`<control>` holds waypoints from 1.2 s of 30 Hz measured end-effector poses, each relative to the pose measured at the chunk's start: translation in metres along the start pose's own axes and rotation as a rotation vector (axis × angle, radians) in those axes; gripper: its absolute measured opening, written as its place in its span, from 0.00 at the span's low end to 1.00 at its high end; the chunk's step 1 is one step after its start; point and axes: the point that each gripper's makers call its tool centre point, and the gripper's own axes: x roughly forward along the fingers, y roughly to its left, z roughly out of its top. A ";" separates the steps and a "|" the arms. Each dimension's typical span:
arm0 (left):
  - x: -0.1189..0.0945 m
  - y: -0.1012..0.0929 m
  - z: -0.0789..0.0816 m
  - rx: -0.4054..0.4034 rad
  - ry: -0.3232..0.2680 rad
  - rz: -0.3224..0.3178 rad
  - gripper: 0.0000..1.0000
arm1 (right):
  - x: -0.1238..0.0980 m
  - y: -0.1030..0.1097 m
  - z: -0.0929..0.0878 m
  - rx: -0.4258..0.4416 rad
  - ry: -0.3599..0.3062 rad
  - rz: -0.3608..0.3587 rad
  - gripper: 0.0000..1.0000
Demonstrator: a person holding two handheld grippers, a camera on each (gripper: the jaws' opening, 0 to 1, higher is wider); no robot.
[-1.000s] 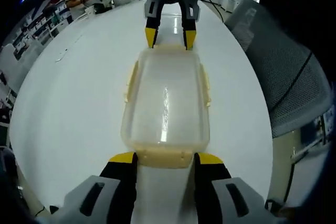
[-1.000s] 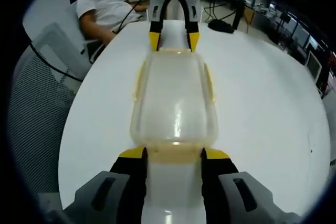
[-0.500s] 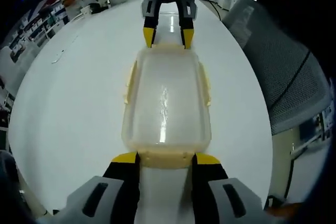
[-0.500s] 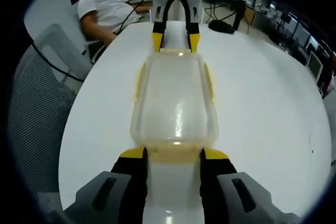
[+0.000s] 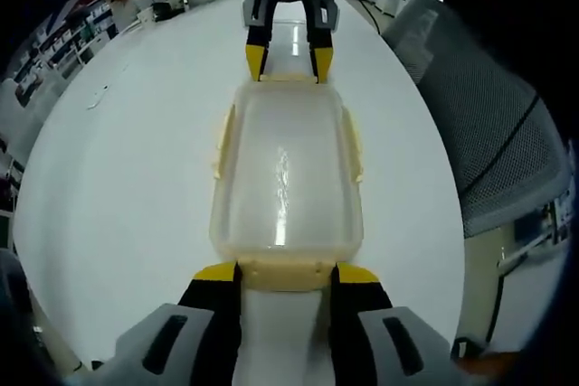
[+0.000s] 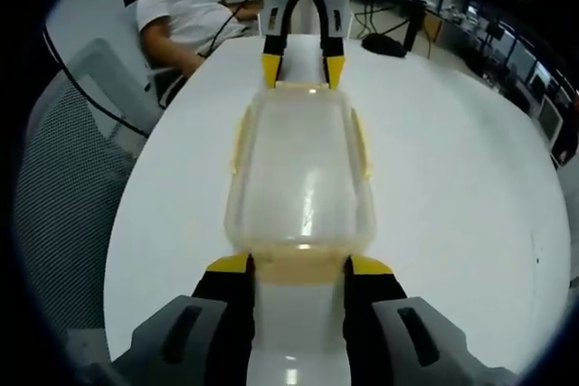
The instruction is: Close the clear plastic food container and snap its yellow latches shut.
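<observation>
With the lid seated on the clear food container [image 5: 285, 178], left gripper [image 5: 285, 270] and right gripper [image 6: 298, 263] straddle opposite end latches, jaws spread, gripping nothing; side latches [image 6: 239, 144] look unsnapped.

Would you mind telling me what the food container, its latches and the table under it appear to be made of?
The food container looks like clear, slightly frosted plastic: the white table shows through and a light streak glints on its lid. The latches look like pale yellow, translucent plastic. The table has a smooth, glossy white top, probably laminate, judging by the reflections.
</observation>
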 end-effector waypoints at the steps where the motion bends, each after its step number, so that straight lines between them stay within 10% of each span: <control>1: -0.001 0.000 0.000 0.001 0.002 0.001 0.31 | -0.001 0.000 0.001 0.002 -0.003 0.001 0.34; 36: -0.047 -0.002 0.034 0.018 0.004 0.036 0.31 | -0.060 0.003 0.024 0.004 -0.041 0.021 0.34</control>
